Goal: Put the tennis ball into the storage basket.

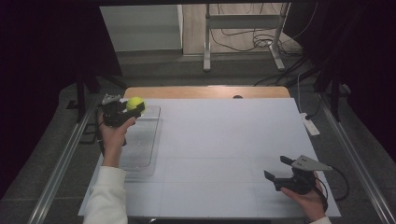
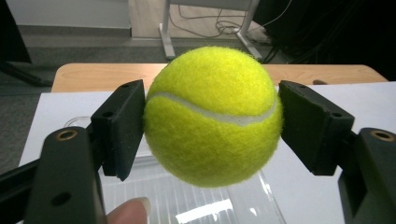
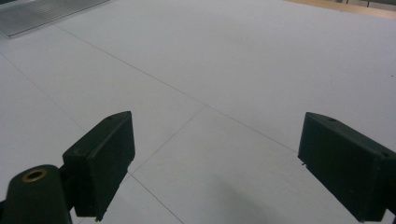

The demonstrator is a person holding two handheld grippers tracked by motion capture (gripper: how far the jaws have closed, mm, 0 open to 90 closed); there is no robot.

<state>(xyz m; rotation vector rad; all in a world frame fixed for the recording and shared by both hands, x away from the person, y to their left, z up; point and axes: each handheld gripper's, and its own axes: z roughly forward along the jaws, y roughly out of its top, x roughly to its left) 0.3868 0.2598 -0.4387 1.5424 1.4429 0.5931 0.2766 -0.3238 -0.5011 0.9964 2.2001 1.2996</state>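
Observation:
A yellow-green tennis ball (image 1: 136,103) (image 2: 212,114) is clamped between the two black jaws of my left gripper (image 1: 133,108) (image 2: 212,126), which is shut on it and holds it in the air above the far end of a clear plastic tray (image 1: 142,144) (image 2: 196,200) at the table's left. Both pads (image 2: 122,126) press on the ball's sides. My right gripper (image 1: 279,169) (image 3: 217,163) rests low near the table's front right, open, with bare white table (image 3: 233,70) between its jaws.
White sheets (image 1: 224,149) cover the table, with a wooden strip (image 1: 205,91) along the far edge. A white power strip (image 1: 310,124) lies off the right edge. Metal stand legs (image 1: 208,51) and cables sit on the floor beyond.

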